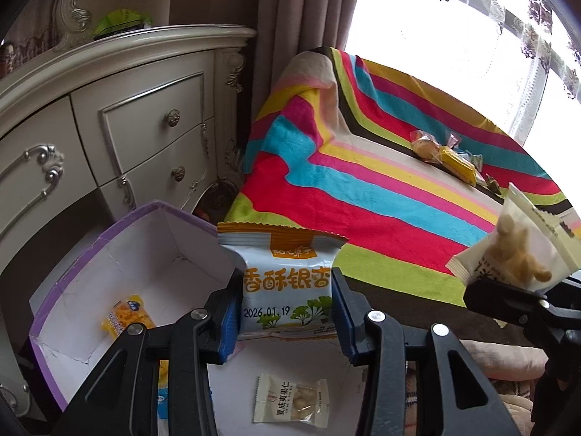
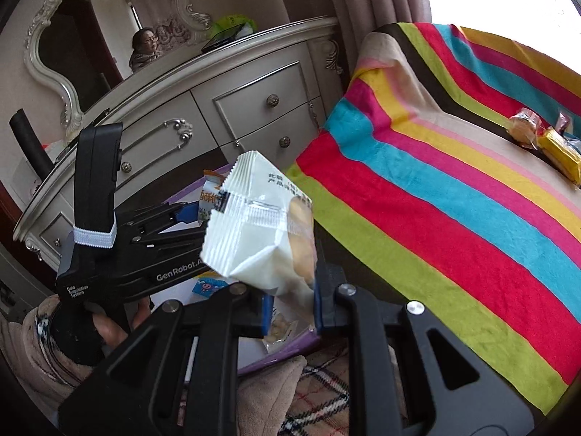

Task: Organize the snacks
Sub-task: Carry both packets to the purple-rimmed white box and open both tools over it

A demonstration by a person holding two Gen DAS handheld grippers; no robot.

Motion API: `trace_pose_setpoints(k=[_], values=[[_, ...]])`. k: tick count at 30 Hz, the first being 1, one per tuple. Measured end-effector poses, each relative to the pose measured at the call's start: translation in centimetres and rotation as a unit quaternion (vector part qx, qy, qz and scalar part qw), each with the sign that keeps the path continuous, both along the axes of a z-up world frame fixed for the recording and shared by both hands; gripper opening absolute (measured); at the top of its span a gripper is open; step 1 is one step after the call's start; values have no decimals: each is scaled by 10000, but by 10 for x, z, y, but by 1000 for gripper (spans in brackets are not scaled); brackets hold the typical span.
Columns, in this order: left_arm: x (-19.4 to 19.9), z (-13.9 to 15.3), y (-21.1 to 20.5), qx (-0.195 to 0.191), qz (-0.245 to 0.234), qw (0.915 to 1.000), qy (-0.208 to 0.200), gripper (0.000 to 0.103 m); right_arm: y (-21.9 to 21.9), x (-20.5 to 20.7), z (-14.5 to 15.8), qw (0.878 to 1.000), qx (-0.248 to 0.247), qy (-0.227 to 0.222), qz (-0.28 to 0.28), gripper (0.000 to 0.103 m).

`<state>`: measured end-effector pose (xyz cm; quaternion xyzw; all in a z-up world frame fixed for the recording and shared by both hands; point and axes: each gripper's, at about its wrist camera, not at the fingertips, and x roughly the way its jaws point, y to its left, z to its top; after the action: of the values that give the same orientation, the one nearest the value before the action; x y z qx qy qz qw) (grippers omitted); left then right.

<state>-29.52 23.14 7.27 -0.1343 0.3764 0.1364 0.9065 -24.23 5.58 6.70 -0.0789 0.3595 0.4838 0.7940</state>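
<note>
My left gripper (image 1: 287, 312) is shut on a white-and-orange snack packet (image 1: 287, 279) and holds it upright over the purple-rimmed white box (image 1: 145, 250). In the box lie a yellow packet (image 1: 125, 316) and a small cream nut packet (image 1: 290, 399). My right gripper (image 2: 292, 309) is shut on a white pouch of pale nuts (image 2: 261, 232); this pouch (image 1: 519, 250) also shows at the right edge of the left wrist view. The left gripper (image 2: 203, 214) with its packet sits left of it, above the box (image 2: 283, 348). More wrapped snacks (image 1: 446, 156) lie on the striped blanket (image 1: 363, 196).
A cream dresser (image 1: 127, 120) with drawers stands behind the box, with a green bag (image 1: 121, 21) on top. A mirror (image 2: 90, 47) above it reflects a person. Curtains and a bright window are at the back. A plaid cloth (image 2: 319, 396) lies below the box.
</note>
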Motion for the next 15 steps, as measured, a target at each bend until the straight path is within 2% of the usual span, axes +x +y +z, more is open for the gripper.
trace_pose_setpoints(k=[15], values=[[-28,-18,45,-131,662,9976,159,45,55,-35,-16,9953,-419,-215,851,20]])
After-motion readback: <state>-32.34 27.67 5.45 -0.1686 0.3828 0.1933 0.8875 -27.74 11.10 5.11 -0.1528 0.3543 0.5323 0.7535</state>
